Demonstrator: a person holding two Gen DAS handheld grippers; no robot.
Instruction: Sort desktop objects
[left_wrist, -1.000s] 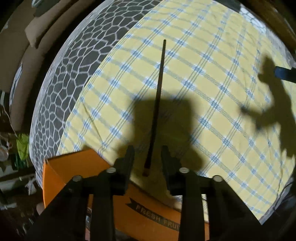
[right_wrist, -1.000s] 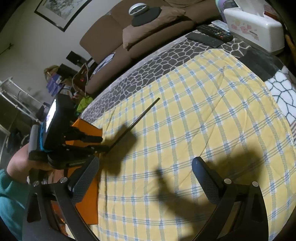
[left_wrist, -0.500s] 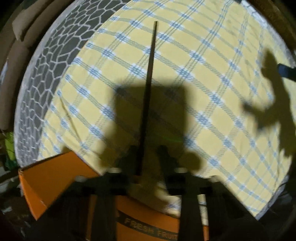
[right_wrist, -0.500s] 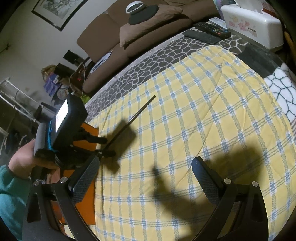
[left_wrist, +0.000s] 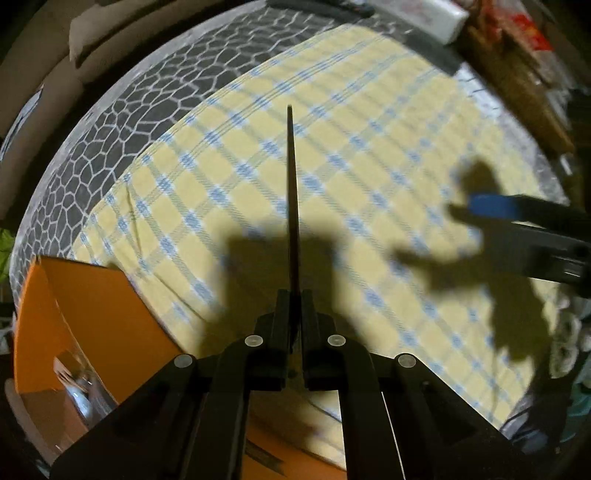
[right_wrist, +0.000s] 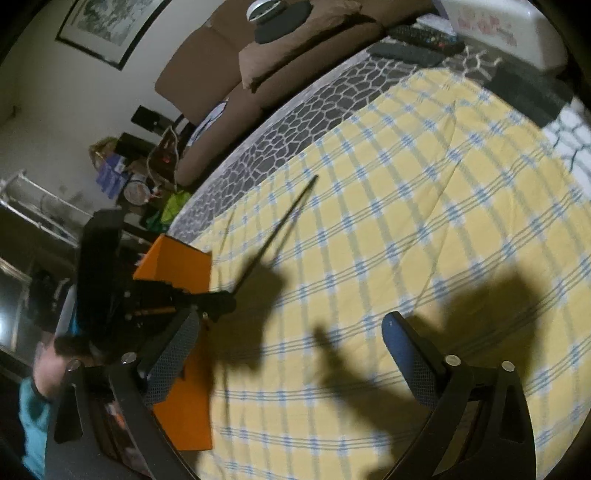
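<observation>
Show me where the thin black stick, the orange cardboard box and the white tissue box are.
Thin black stick (left_wrist: 292, 192): left wrist view, middle of its shaft.
Orange cardboard box (right_wrist: 173, 266): right wrist view, its upper flap.
White tissue box (right_wrist: 517, 33): right wrist view, its side wall.

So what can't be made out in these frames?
- Stick: its gripped end is hidden between the shut left gripper fingers, left wrist view.
- Orange box: contents hidden by its walls and the gripper; blurred in both views.
- Remotes: buttons too small, right wrist view.
</observation>
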